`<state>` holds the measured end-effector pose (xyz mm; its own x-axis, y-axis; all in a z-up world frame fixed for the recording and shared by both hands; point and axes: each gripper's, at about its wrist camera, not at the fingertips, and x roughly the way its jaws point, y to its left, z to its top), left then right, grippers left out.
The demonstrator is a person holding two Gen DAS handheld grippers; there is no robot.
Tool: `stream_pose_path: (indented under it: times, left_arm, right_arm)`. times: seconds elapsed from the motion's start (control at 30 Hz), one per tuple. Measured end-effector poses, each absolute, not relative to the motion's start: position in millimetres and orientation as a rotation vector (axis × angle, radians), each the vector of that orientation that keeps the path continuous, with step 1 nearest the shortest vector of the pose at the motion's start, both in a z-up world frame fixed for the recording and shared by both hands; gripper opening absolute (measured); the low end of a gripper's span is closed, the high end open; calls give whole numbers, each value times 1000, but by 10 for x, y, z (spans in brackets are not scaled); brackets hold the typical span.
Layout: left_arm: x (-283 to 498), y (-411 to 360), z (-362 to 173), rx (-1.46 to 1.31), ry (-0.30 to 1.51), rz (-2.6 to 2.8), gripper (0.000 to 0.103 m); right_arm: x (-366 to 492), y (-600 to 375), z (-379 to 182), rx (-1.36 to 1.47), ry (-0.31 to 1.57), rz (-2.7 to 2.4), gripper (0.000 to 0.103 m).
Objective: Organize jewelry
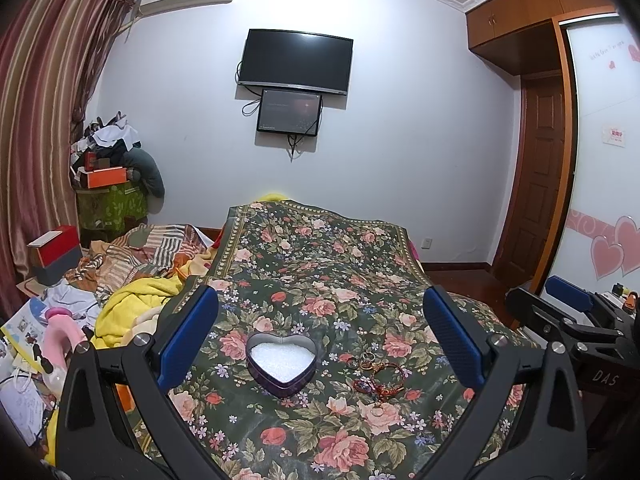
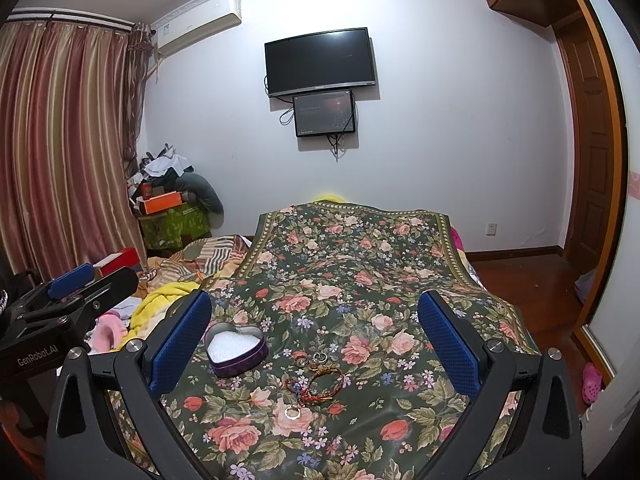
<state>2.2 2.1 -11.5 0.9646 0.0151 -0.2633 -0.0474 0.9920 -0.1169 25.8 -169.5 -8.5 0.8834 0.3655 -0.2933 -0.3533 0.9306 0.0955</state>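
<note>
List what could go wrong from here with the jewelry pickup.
The ring and the smaller rings lie flat on a busy floral cloth, so wide pads may miss them or pinch fabric. The woven bracelets lie tangled together, so lifting one may drag others. The heart tin sits unanchored on soft bedding and could tip if nudged.

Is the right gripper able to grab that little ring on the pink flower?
Probably yes. The right gripper is wide open, and the ring lies flat on the floral cloth between its fingers with nothing covering it. The braided bracelet lies close beside it, though.
</note>
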Motion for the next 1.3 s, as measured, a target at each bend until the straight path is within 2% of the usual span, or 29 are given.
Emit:
stream_pose_path:
  times: [1.03,1.3]
  left_arm:
    - [70,119,-126,-134,277,35,103]
    - [446,174,-417,-155,410,24,103]
  right_arm:
    - [299,-1655,-124,18,329,373,102]
    - [565,-1696,-320,-35,415,324,102]
